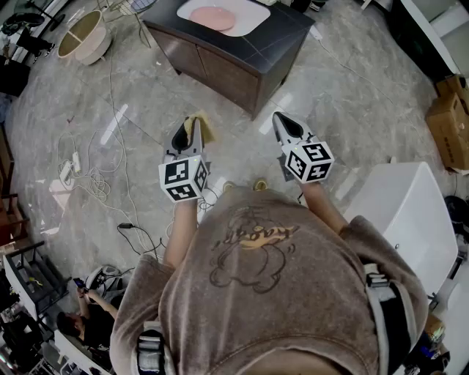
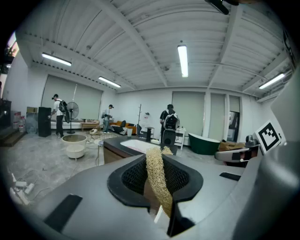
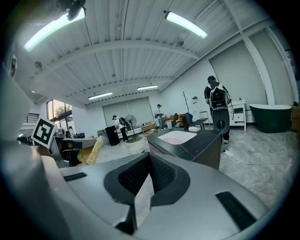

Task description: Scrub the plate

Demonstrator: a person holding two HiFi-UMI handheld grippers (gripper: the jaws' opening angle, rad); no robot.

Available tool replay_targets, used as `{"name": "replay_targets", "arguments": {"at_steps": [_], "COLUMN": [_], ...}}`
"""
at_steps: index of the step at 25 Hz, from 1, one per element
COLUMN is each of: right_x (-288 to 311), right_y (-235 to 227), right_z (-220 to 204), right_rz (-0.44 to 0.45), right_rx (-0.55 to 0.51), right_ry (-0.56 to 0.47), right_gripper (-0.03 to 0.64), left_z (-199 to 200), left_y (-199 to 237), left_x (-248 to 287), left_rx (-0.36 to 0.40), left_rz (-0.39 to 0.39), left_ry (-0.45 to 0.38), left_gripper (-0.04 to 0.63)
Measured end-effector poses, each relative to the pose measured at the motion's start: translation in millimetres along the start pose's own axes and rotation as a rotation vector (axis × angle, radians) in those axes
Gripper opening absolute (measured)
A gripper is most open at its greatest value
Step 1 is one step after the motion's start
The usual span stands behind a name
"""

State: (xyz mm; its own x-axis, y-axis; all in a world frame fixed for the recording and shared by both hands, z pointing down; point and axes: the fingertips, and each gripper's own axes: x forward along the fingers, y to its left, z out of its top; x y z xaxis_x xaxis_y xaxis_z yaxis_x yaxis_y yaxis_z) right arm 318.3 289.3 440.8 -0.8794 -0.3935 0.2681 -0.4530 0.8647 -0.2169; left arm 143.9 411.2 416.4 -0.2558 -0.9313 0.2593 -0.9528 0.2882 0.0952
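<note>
Plate (image 1: 213, 17) lies flat on top of the counter (image 1: 275, 47), its long side running across the counter. I think it is hard, slippery and could break, so I'd hold its rim. Well short of the counter, my left gripper (image 1: 187, 126) jaws squeeze a soft scrubber (image 1: 204, 128). My right gripper (image 1: 282, 119) jaws are closed with nothing in them.

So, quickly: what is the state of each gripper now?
Left gripper: closed on the loofah scrubber.
Right gripper: closed, holding nothing.

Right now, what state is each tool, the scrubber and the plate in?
Left tool: shut on the loofah scrubber.
Right tool: shut, empty.
Pink plate: lying flat in the white basin on the dark cabinet, apart from both tools.
</note>
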Motion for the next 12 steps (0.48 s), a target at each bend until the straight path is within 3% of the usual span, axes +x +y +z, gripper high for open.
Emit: {"name": "replay_targets", "arguments": {"at_steps": [12], "right_x": [28], "right_y": [34], "right_z": [-3], "right_rz": [-0.003], "right_rx": [0.036], "right_ry": [-0.015], "right_gripper": [-0.002], "left_z": [6], "left_y": [29], "left_x": [0], "left_rx": [0.005], "left_rz": [-0.06], "left_ry": [-0.036], "left_gripper": [0.078]}}
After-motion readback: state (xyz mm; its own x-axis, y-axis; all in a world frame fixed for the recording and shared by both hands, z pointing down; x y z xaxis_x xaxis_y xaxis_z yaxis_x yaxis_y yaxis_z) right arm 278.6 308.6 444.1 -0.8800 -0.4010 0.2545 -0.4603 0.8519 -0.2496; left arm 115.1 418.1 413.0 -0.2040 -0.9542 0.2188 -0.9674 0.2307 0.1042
